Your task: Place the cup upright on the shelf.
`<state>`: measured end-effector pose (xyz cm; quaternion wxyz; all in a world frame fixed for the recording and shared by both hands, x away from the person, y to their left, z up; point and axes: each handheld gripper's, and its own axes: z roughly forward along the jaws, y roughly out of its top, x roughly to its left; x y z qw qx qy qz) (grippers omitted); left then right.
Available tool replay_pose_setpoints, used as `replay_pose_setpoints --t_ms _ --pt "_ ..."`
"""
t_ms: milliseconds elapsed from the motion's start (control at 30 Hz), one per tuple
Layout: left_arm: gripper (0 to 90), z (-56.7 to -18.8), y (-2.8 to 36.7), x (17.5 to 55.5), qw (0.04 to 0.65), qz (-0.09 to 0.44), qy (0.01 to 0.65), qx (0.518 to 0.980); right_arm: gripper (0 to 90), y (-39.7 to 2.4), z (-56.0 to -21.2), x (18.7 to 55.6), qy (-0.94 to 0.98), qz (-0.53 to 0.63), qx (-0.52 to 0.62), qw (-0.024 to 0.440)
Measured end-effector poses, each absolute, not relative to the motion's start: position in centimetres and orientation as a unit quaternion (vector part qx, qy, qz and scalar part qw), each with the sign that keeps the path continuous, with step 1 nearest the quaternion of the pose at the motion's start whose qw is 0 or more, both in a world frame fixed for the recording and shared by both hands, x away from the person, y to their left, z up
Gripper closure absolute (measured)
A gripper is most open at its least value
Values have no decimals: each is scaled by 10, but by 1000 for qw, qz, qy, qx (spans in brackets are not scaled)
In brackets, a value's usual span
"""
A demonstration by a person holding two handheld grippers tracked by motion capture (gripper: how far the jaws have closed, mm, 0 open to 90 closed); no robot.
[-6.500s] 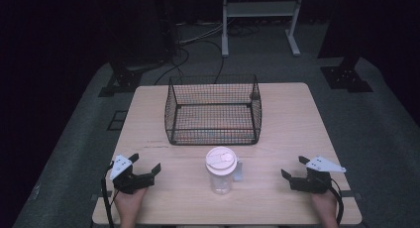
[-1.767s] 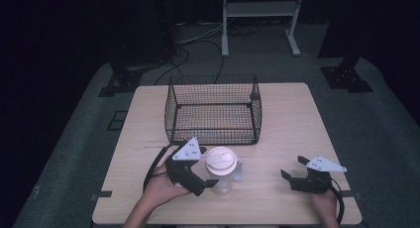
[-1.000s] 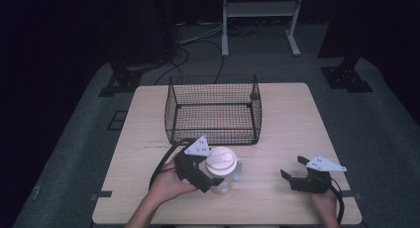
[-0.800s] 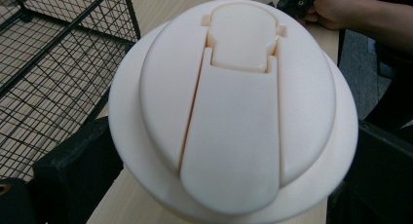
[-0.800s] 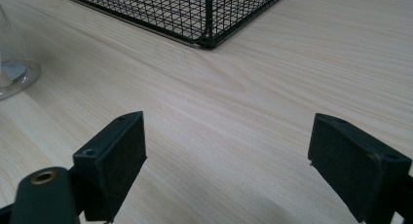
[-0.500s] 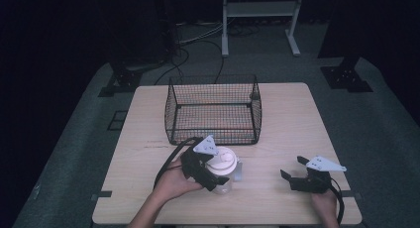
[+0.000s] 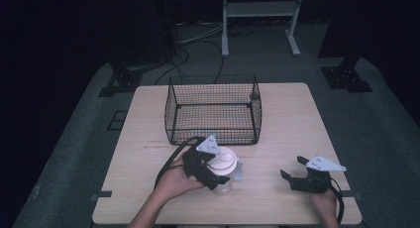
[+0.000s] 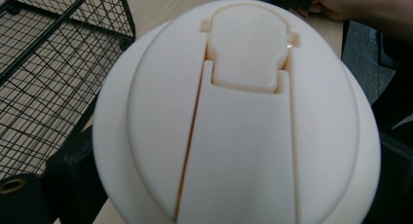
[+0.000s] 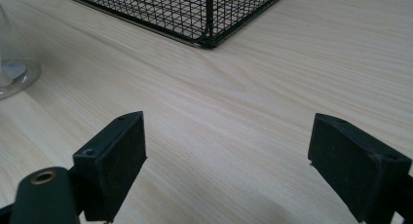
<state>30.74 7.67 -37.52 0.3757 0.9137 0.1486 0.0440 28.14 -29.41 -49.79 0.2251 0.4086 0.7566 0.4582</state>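
Observation:
A clear jar (image 7: 224,184) with a round white lid (image 7: 226,160) stands on the wooden table near its front edge. My left gripper (image 7: 221,168) comes in from the left and is shut on that lid, one jaw on each side. In the left gripper view the lid (image 8: 234,117) sits very close, with a black finger (image 8: 73,175) against its left rim. My right gripper (image 7: 292,167) rests on the table at the front right, open and holding nothing. Its view has bare wood between the jaws (image 9: 226,160) and the jar's glass base (image 9: 14,73) at far left.
A black wire basket (image 7: 213,80) stands open-topped at the middle of the table (image 7: 297,119), just behind the jar, and has nothing in it. One corner of the basket (image 9: 207,19) lies ahead of my right gripper. Cables and stand legs lie on the floor beyond.
My left gripper has travelled from the front left of the table to the jar and closed around its lid. The right gripper has stayed still.

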Motion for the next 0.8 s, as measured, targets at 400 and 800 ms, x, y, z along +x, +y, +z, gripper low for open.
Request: replay_pose_setpoints --t_ms 400,800 --pt "51 -372 74 308 359 42 148 920 129 -294 -498 282 756 459 408 226" --pt "53 -359 67 310 349 47 142 925 129 -294 -498 281 757 458 408 226"
